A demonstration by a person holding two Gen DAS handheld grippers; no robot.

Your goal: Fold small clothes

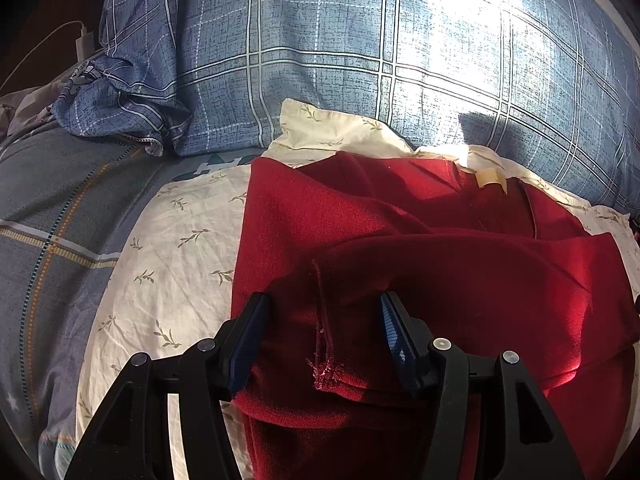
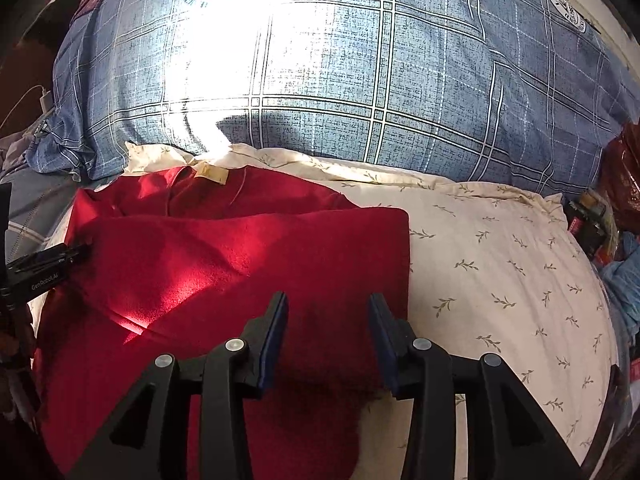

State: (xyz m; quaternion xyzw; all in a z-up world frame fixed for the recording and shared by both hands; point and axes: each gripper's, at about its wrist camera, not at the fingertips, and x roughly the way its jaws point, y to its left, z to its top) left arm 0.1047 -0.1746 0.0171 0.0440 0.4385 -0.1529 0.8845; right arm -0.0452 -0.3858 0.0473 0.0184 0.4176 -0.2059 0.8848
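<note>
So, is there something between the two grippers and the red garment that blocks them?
Nothing visible does. The left gripper and the right gripper are both open right over the red garment, which lies uncovered on the cream pillow.

Right tongs (image 2: 328, 308) spread above red garment (image 2: 224, 256)

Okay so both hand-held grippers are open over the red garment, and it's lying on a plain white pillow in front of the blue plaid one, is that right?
Not quite. The pillow under the red garment is not plain: it is cream with a small leafy sprig print, as the right wrist view shows clearly. The rest holds: the left hand-held gripper and right hand-held gripper are both open over the garment, with the blue plaid pillow behind.
</note>
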